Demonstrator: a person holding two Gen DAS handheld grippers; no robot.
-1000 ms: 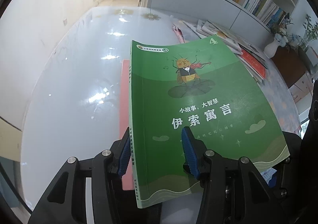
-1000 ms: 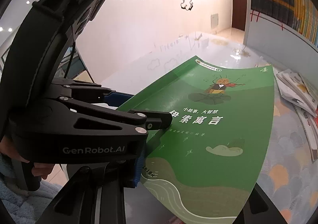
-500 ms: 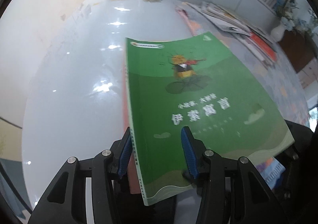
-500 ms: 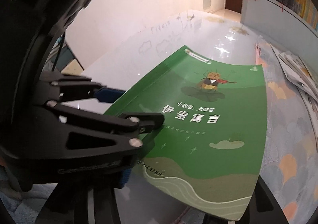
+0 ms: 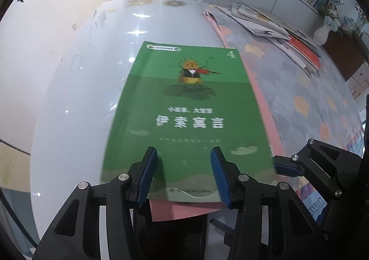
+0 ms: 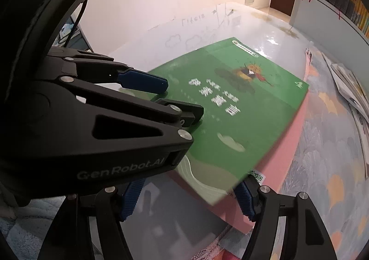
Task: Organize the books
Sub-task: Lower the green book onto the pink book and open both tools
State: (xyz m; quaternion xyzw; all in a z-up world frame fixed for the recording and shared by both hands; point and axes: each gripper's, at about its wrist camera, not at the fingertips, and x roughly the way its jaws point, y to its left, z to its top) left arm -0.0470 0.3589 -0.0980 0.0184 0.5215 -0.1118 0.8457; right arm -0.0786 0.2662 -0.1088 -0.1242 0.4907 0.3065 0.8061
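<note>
since before, the green book [image 5: 189, 116] has swung flat onto a pink book [image 6: 283, 149] on the glossy white table [image 5: 76, 103]. left gripper [image 5: 183, 176] grasps its near edge; right gripper [image 6: 189, 200] has been opening, released. loose books [image 5: 272, 22] at 2 o'clock; title blurred.

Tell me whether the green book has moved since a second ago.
Yes. The green book has swung rightward and now lies over the pink book, no longer beside its left edge.
</note>
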